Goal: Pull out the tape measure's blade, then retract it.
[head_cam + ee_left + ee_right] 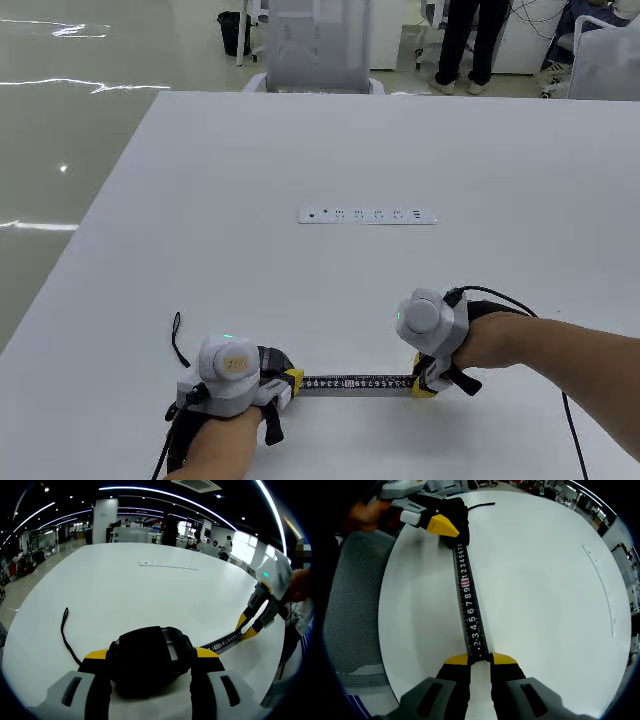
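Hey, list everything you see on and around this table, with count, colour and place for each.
tape measure case: one, black, near table edge, between the left gripper's jaws
blade: one, black with white numbers, flat on the table from case to right gripper
strap: one, black, on the table left of the case
power strip: one, white, mid-table
table: one, white
chair: one, grey, at the table's far end
bin: one, black, floor beyond the table
person: one, dark trousers, standing far behind
left gripper: grey, yellow tips, shut on the case
right gripper: same colours, shut on the blade's end
forearms: two, behind the grippers
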Demonstrator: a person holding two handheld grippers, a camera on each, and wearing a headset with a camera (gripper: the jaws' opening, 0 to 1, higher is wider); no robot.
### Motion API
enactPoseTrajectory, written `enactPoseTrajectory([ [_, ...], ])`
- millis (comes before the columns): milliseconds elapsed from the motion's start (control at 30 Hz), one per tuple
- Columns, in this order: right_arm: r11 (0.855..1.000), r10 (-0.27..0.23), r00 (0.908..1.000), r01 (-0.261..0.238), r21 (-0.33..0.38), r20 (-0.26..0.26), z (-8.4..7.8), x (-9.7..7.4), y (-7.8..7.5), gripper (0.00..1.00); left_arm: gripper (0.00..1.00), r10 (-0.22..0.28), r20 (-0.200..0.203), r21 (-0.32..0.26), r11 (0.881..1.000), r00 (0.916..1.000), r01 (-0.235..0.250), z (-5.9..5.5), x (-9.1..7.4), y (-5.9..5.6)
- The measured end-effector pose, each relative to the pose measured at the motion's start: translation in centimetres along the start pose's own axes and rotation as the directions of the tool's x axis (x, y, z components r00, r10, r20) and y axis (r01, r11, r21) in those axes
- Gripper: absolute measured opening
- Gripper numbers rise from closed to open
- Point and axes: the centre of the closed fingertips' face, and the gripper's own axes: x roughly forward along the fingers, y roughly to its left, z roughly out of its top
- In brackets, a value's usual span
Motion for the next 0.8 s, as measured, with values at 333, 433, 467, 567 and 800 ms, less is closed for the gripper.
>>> enactPoseTrajectory([
  [333, 1.0, 0.0, 1.0, 0.0, 0.005, 0.001, 0.44, 0.07, 0.14, 0.14, 0.6, -0.001, 0.0, -0.001, 1.0, 1.0, 0.001, -0.04, 0.04, 0.0],
  [433, 1.0, 0.002, 1.0, -0.002, 0.005, 0.003, 0.52, 0.18, 0.08, 0.14, 0.6, -0.001, 0.0, -0.001, 1.0, 1.0, 0.001, -0.05, 0.04, -0.01],
  [467, 1.0, 0.002, 1.0, -0.002, 0.005, 0.003, 0.56, 0.24, 0.05, 0.14, 0.6, -0.002, 0.0, -0.002, 1.0, 1.0, 0.002, -0.04, 0.05, -0.01],
  [567, 1.0, 0.003, 1.0, -0.003, 0.005, 0.004, 0.72, 0.17, 0.16, 0.14, 0.6, -0.002, 0.001, -0.001, 1.0, 1.0, 0.002, -0.04, 0.05, 0.0],
  [800, 1.0, 0.003, 1.0, -0.003, 0.004, 0.005, 1.02, 0.31, 0.2, 0.14, 0.6, -0.003, 0.001, -0.002, 1.0, 1.0, 0.003, -0.03, 0.05, 0.01],
])
